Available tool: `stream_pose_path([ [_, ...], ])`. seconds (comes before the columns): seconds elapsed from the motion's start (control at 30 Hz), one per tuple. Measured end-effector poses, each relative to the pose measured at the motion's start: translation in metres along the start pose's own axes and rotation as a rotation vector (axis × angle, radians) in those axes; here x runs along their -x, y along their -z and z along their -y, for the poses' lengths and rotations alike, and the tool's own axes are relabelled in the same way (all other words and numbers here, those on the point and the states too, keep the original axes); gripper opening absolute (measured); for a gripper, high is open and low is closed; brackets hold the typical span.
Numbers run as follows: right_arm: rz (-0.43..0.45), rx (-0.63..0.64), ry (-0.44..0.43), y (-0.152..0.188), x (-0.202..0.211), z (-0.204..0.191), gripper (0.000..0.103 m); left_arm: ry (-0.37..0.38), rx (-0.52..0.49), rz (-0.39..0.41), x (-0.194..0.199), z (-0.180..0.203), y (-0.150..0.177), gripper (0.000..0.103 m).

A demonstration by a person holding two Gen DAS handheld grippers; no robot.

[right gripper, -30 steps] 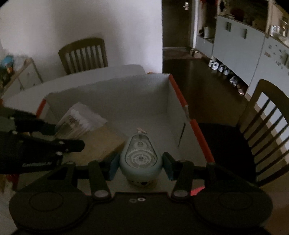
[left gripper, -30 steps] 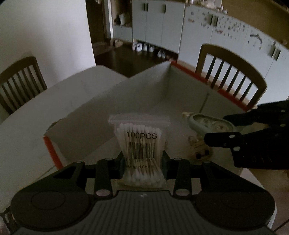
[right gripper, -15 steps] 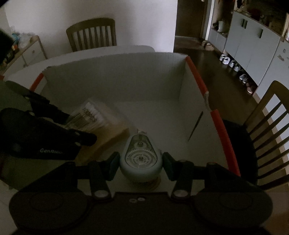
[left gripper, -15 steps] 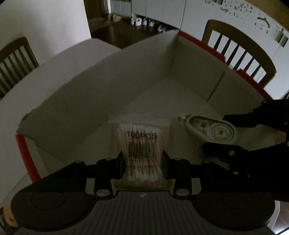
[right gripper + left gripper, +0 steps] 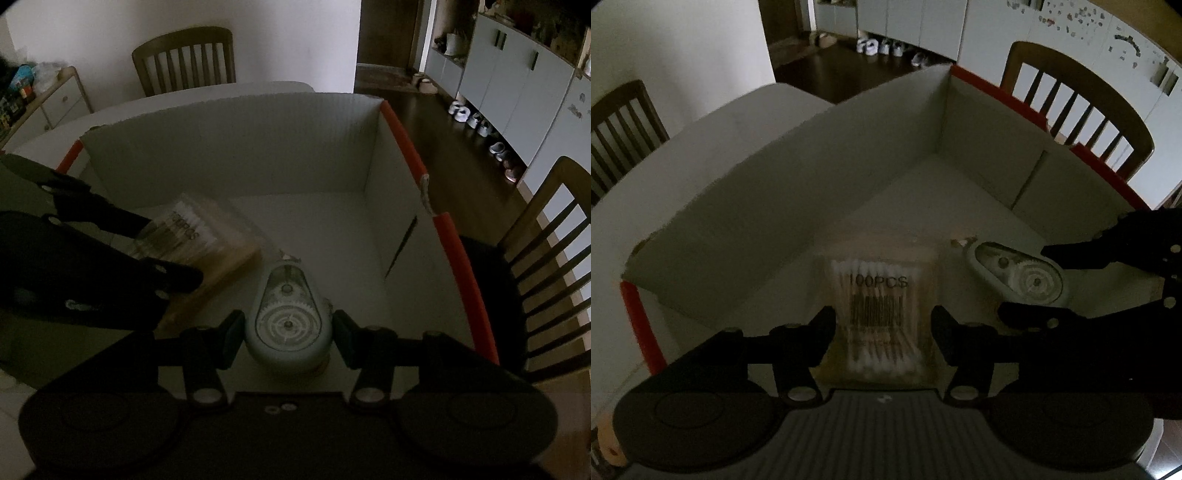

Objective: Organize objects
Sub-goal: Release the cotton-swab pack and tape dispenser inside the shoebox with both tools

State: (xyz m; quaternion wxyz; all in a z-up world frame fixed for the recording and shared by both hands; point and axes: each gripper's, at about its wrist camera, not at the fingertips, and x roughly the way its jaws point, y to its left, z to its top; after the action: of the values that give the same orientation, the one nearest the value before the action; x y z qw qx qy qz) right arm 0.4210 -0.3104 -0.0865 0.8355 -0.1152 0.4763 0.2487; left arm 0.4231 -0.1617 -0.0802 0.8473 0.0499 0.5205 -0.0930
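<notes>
Releasing looks underway: cotton-swab pack (image 5: 877, 314) and tape dispenser (image 5: 287, 325) lie in the box (image 5: 236, 147), both grippers' fingers spread clear, nothing else visible to sort.

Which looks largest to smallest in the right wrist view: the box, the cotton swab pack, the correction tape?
1. box, clearly largest.
2. cotton swab pack.
3. correction tape.
The last two look close in size; the tape sits nearer the camera, so their order is unsure.
</notes>
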Motion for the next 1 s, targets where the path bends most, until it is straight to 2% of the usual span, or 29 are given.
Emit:
stream_pose_path([
  [0.13, 0.030, -0.008, -0.006, 0.001, 0.008, 0.000, 0.063, 0.007, 0.019, 0.034, 0.010, -0.004, 0.001, 0.058],
  [0.63, 0.134, -0.037, -0.022, 0.011, 0.060, -0.003, 0.069, 0.005, 0.056, 0.198, 0.067, -0.011, 0.024, 0.059],
  [1.0, 0.210, -0.030, -0.040, 0.024, 0.109, -0.035, 0.070, 0.061, 0.059, 0.326, 0.129, -0.013, 0.057, 0.059],
])
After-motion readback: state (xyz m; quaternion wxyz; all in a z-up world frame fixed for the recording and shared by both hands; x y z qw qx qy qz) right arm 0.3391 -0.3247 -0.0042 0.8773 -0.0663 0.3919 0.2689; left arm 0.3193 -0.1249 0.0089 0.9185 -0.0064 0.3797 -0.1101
